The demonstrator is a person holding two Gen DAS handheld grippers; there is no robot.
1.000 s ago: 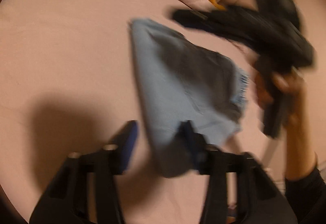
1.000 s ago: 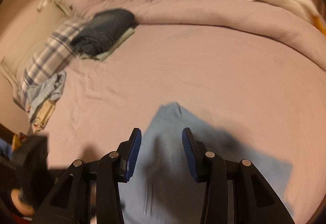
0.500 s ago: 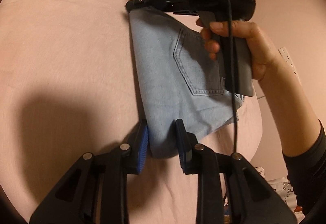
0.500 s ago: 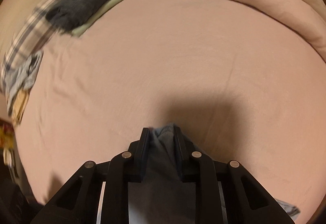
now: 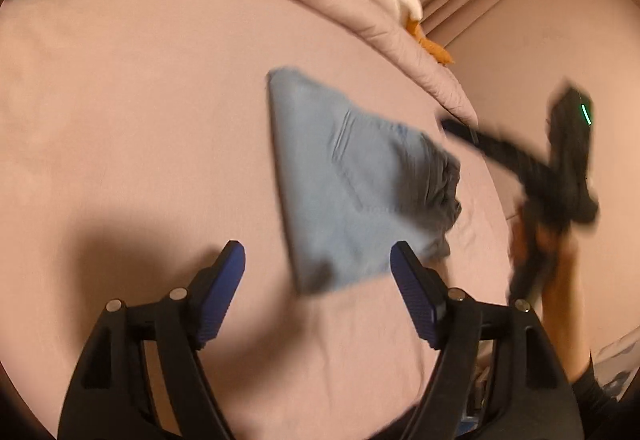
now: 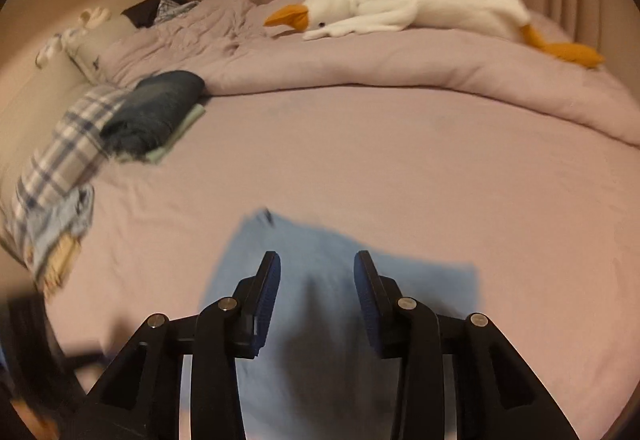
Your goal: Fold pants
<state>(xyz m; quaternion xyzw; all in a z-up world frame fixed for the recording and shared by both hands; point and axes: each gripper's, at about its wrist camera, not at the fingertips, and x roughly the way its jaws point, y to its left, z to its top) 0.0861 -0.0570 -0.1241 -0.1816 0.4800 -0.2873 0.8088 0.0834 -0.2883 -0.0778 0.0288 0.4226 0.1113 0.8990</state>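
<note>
Light blue jeans (image 5: 344, 184) lie folded flat on the pink bed sheet (image 5: 140, 120), a back pocket facing up. My left gripper (image 5: 318, 272) hovers just above their near corner, jaws opening wide, nothing pressed between the pads. In the left wrist view the right gripper (image 5: 452, 126) shows blurred at the right, held by a hand beside the jeans' far edge. From the right wrist view, my right gripper (image 6: 317, 280) hangs over the jeans (image 6: 332, 272), its jaws opening and clear of the cloth.
A white plush goose (image 6: 400, 6) lies on the rolled pink duvet (image 6: 400, 68) at the back. A dark folded garment (image 6: 156, 112) sits on a green one beside a plaid pillow (image 6: 64, 160) at the left. Curtains hang behind the bed.
Half a second ago both grippers were pinched on the jeans' corners. Both have let go and lifted back; the right one swung off to the side, and the jeans lie flat.
</note>
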